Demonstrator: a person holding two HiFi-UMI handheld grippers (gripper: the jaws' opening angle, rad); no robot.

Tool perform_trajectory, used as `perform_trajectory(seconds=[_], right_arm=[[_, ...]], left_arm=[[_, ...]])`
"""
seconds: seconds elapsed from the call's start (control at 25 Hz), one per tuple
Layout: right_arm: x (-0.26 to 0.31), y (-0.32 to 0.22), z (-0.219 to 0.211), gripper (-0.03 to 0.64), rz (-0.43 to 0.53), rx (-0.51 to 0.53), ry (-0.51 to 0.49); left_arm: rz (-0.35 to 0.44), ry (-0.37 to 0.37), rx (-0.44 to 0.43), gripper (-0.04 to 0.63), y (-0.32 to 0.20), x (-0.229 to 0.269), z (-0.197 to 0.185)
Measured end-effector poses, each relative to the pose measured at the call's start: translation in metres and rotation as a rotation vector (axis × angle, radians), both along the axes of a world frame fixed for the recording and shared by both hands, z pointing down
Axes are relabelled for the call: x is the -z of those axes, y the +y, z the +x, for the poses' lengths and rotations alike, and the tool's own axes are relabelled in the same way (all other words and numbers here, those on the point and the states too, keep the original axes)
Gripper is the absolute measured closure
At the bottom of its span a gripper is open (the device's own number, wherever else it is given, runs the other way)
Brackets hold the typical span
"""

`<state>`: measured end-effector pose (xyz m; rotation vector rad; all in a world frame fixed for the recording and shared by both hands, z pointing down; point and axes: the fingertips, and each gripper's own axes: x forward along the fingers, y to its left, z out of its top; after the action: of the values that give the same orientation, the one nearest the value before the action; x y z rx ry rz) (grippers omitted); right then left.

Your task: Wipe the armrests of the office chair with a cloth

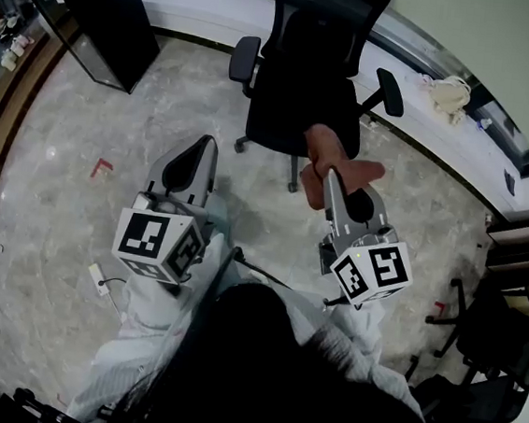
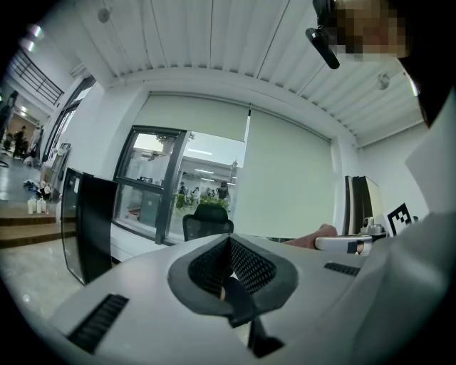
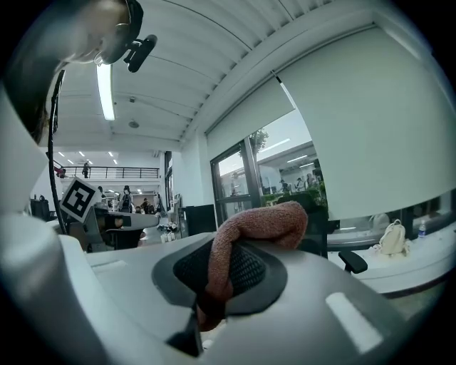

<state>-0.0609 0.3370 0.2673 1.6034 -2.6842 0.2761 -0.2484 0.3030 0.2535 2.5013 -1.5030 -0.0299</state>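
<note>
A black office chair (image 1: pixel 307 79) stands ahead of me on the marble floor, with its left armrest (image 1: pixel 244 58) and right armrest (image 1: pixel 390 90) both bare. My right gripper (image 1: pixel 331 177) hovers just in front of the seat, shut on a brownish-pink cloth (image 1: pixel 331 157) that bunches over its tips. In the right gripper view the cloth (image 3: pixel 253 228) folds out of the jaws and hides most of the chair; one armrest (image 3: pixel 353 261) shows beside it. My left gripper (image 1: pixel 203 145) is held lower left of the chair, shut with nothing in it; its view shows the chair's back (image 2: pixel 206 219) far off.
A black cabinet (image 1: pixel 98 10) stands at the back left. A pale bag (image 1: pixel 449 94) lies on the window ledge behind the chair. More black chairs (image 1: pixel 499 348) crowd the right side. A white power strip (image 1: pixel 99 279) lies on the floor at my left.
</note>
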Motion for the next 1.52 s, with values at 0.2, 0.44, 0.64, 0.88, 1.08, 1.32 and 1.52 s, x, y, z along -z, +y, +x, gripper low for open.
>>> perform_trajectory(seconds=[0.2, 0.44, 0.64, 0.88, 1.08, 1.32, 1.52], right_arm=[[-0.015, -0.107, -0.029, 0.592, -0.005, -0.02, 0.011], [-0.021, -0.256, -0.065, 0.592, -0.036, -0.1, -0.008], [-0.027, -0.359, -0.078, 0.592, -0.069, -0.168, -0.007], [-0.054, -0.428, -0.079, 0.592, -0.14, -0.145, 0.03], [-0.082, -0.46, -0.077, 0.592, -0.206, -0.123, 0.028], [-0.154, -0.53, -0.083, 0.592, -0.277, -0.067, 0.088], [-0.237, -0.591, -0.103, 0.592, -0.389, -0.013, 0.087]], left_arm=[[-0.001, -0.02, -0.032, 0.592, -0.115, -0.013, -0.022], [-0.002, -0.063, -0.146, 0.592, -0.278, -0.002, -0.045], [0.006, -0.088, -0.215, 0.592, -0.388, 0.002, -0.052], [-0.074, -0.081, -0.198, 0.592, -0.448, -0.028, -0.053], [-0.113, -0.071, -0.15, 0.592, -0.474, -0.044, -0.064], [-0.17, -0.067, -0.079, 0.592, -0.479, -0.073, -0.088], [-0.261, -0.079, 0.012, 0.592, -0.471, -0.114, -0.123]])
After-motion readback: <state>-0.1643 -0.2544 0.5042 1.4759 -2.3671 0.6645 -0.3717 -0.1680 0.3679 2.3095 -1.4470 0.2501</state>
